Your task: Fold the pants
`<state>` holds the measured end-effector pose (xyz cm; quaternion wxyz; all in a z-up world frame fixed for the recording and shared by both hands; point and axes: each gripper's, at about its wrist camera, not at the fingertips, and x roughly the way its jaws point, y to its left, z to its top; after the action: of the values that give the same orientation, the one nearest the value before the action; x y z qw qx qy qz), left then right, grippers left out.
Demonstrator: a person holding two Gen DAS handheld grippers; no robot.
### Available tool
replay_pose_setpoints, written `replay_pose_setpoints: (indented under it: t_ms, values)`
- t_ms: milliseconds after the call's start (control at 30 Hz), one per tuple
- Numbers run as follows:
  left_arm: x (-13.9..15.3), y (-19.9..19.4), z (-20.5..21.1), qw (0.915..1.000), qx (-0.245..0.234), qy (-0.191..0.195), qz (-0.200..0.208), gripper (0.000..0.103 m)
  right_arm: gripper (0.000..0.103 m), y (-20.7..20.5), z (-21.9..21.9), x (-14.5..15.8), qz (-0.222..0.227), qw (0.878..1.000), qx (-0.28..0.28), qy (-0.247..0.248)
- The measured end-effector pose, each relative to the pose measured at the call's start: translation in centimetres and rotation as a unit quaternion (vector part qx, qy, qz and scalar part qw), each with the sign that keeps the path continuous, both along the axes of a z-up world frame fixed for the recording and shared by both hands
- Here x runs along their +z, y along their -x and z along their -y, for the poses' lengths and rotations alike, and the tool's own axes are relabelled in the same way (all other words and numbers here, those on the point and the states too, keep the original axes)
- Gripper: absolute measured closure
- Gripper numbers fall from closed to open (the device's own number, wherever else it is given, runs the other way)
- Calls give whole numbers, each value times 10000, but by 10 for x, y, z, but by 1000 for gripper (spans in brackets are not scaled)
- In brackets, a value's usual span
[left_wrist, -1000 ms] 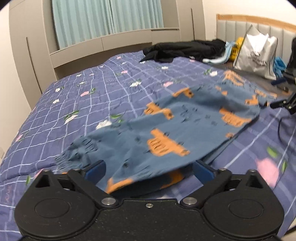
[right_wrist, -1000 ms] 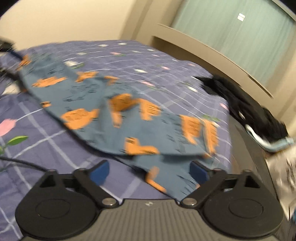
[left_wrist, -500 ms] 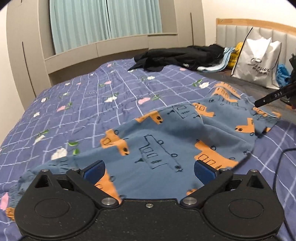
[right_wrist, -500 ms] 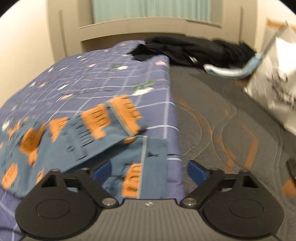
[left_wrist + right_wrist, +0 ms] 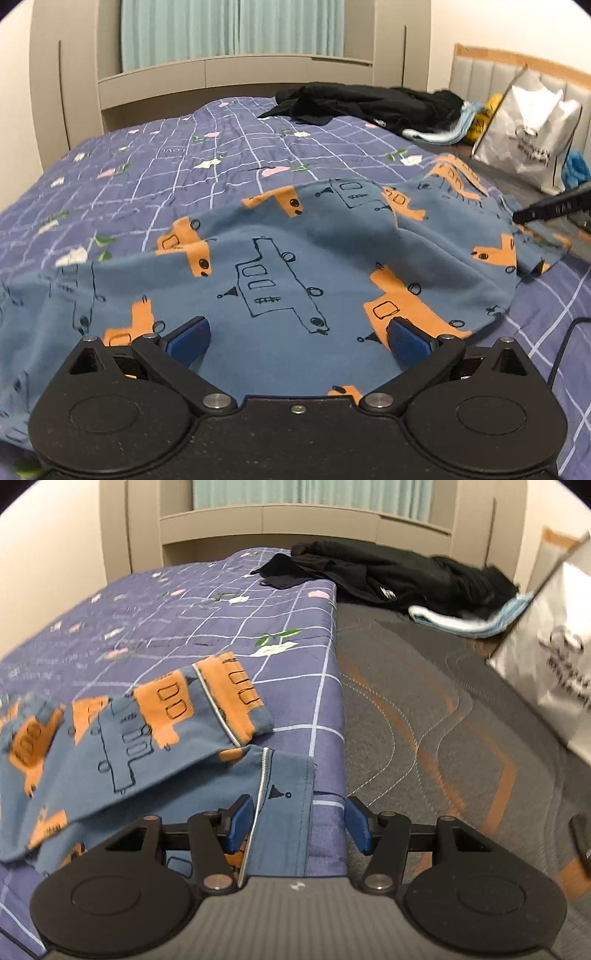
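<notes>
Blue pants (image 5: 280,266) printed with orange trucks lie spread across the purple checked quilt (image 5: 184,166). My left gripper (image 5: 297,339) hangs just over their near part. It is open wide, and its blue pads (image 5: 188,338) stand apart with flat cloth below them. In the right wrist view the two leg ends of the pants (image 5: 122,738) lie at the quilt's right edge (image 5: 328,686), one leg overlapping the other. My right gripper (image 5: 297,823) is over the lower leg's hem. Its jaws are closing, and the hem and quilt edge sit between pads that do not press on them.
A heap of black clothes (image 5: 369,103) and a light blue cloth (image 5: 476,622) lie at the far end. A silver bag (image 5: 528,129) stands at the right on the bare grey mattress (image 5: 443,720). A black cable (image 5: 565,339) runs along the quilt's right side.
The pants went from hanging lifted to lying spread on the quilt. My left gripper moved in over them. My right gripper rolled level, swung to the leg ends and narrowed its jaws.
</notes>
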<state>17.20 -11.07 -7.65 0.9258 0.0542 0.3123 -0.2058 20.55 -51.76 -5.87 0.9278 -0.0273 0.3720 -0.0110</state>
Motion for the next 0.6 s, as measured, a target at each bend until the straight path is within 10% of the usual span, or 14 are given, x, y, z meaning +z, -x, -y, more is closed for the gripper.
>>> replay_pose_setpoints:
  t_ms: [333, 600]
  values:
    - [-3, -4, -6, 9997, 43, 208, -108, 0, 94, -1, -3, 2, -95, 9995, 158, -263]
    - [-3, -4, -5, 9997, 44, 200, -106, 0, 96, -5, -1, 26, 147, 9984, 84, 540]
